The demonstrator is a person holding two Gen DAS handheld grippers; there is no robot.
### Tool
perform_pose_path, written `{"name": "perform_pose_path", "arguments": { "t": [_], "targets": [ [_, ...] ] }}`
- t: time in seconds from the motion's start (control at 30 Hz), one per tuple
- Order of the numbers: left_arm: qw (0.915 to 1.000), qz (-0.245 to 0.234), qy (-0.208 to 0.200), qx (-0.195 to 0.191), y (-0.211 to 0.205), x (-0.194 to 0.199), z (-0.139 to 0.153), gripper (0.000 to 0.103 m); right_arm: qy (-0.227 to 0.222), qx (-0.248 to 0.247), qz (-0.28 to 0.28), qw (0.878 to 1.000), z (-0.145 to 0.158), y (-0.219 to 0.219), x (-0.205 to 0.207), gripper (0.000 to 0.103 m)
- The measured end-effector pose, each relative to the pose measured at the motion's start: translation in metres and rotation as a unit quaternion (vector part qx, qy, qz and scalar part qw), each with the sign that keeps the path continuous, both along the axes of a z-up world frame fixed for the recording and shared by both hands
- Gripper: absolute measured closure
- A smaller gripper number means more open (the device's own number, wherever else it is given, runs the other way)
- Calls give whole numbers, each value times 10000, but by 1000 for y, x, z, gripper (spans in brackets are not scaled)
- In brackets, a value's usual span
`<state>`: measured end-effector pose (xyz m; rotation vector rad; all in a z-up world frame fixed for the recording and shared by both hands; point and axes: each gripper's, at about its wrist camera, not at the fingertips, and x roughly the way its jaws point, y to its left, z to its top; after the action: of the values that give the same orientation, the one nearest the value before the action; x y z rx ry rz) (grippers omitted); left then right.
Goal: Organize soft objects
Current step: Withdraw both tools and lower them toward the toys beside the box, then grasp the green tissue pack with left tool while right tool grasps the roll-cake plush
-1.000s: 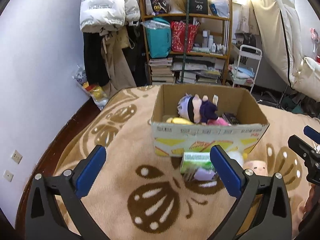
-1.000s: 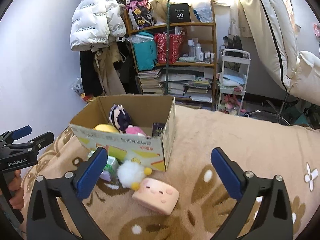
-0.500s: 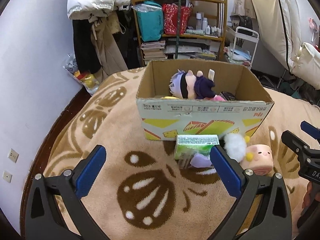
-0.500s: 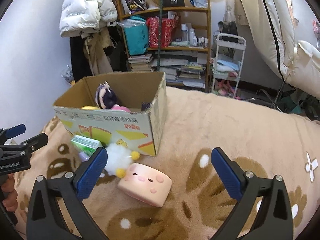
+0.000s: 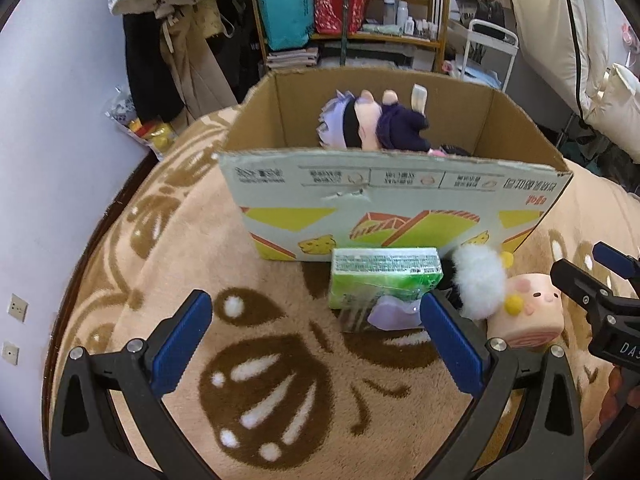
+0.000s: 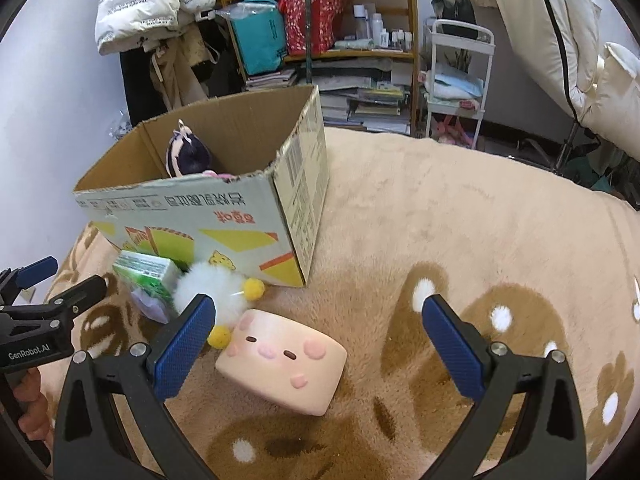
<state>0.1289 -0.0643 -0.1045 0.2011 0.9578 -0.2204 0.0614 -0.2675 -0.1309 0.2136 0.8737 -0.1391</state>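
Observation:
An open cardboard box stands on the tan blanket with a purple-haired doll inside. In front of it lie a green tissue pack, a lilac soft item, a white fluffy chick and a pink pig cushion. My left gripper is open and empty, low before the tissue pack. My right gripper is open and empty, its jaws either side of the pig cushion, just short of it.
The blanket has brown butterfly and flower patterns. Behind stand a wooden shelf with bags and books, hanging coats, a white trolley and a wall at left.
Both grippers have moved forward and down toward the toys in front of the box. The box and toys now look larger and closer. Nothing was grasped.

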Motion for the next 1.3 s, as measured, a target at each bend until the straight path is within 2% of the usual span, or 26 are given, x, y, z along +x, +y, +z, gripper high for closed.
{"name": "perform_pose_path", "arguments": {
  "t": [0.17,0.3,0.7,0.93,1.07,1.13,1.23,1.3],
  "targets": [
    [9999,-95,55,-113,-5,5,-12,1,343,3,-122,9993,-13,-5,9,0],
    [9997,-204,108,-99,-10,8,-19,1,616,208,-140,9978,-25,-9,14,1],
    [9979,-559,270,176,-31,10,-44,1,631,566,-49,9964,-34,-14,18,1],
    [9971,-609,419,187,-40,14,-56,1,747,556,88,9956,-40,-6,24,1],
    [9968,-534,573,135,-40,20,-64,1,814,726,69,9940,-46,-10,26,2],
    [9966,-479,663,80,-39,24,-68,1,855,824,75,9929,-50,-13,28,7],
    [9965,-457,707,-7,-37,27,-69,1,894,827,73,9925,-52,-14,30,8],
    [9964,-469,707,-19,-36,28,-69,7,915,803,79,9925,-53,-14,30,9]
  ]
}}
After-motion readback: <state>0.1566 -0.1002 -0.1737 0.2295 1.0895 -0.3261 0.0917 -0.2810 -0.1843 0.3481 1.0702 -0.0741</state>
